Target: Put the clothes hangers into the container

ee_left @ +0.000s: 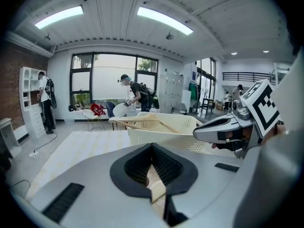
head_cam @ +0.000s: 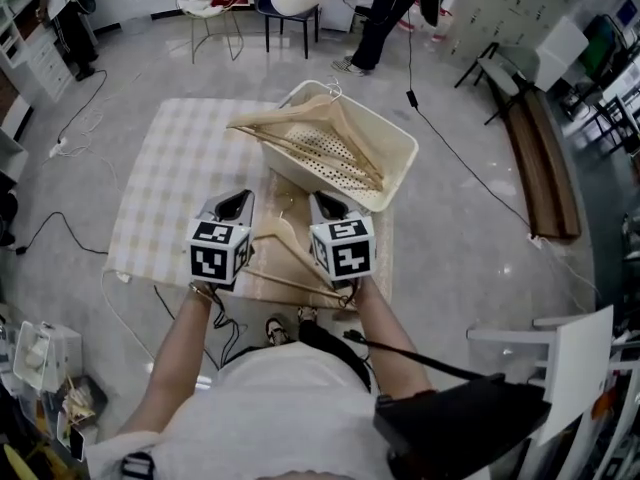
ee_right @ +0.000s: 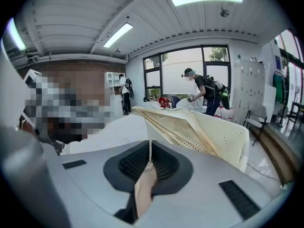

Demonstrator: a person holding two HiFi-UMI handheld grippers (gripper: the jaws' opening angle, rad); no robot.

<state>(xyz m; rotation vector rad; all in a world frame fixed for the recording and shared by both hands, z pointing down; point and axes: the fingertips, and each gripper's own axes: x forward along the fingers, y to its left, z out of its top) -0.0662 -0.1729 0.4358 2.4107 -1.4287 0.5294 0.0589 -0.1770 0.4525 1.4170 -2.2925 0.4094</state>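
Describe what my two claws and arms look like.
The left claw and right claw are grey shells with black ribbed pads, each carrying a white cube with black square markers. A black cable trails from the right one. The person wears a white top.

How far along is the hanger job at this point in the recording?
Done: a stack of wooden hangers already lies across the cream basket. In hand: one more hanger over the checked cloth, short of the basket, with the left gripper and right gripper both shut on it. Left: carry it to the basket and let go. The head view shows no other loose hanger.
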